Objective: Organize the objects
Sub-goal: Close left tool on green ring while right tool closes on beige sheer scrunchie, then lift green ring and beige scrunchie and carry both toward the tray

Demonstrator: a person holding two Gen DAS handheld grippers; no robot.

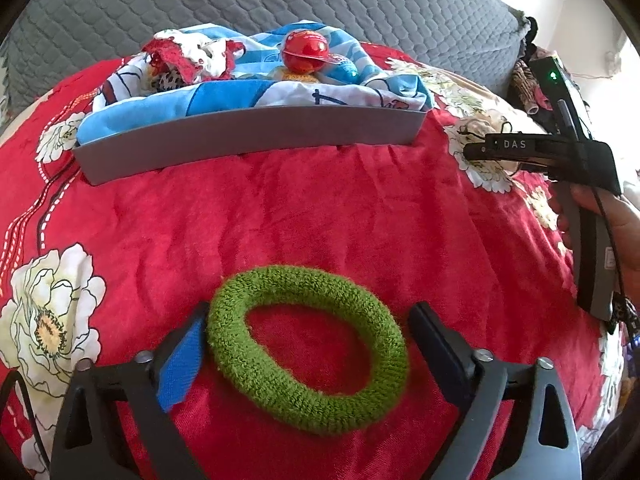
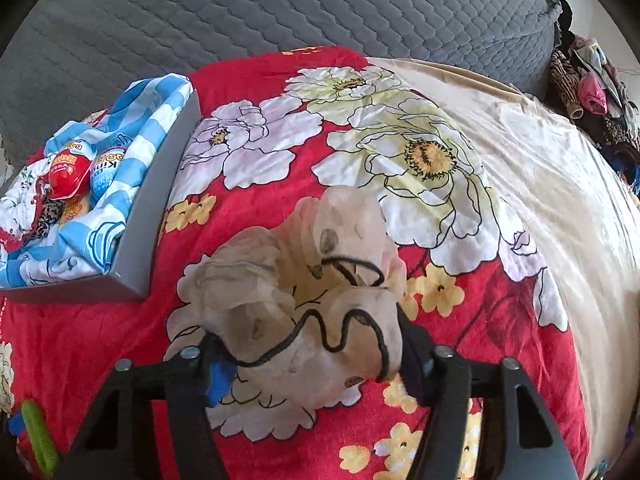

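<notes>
Two scrunchies: green scrunchie (image 1: 306,350) (unpinched), sheer scrunchie (image 2: 304,304) gripped.

I have the hair band (image 1: 306,350) lying flat on the blanket (image 1: 320,220), between the two fingers of my left gripper (image 1: 308,340). Beyond it sits the tray (image 1: 248,136), with a folded cloth (image 1: 256,94) in it and a capsule toy (image 1: 305,53) on the cloth. My right gripper (image 1: 476,151) is off to the right of the tray. In the right wrist view, a sheer scrunchie (image 2: 304,300) sits between that gripper's fingers, the tray to its left. The quilted backrest (image 2: 280,8) lies behind everything.
</notes>
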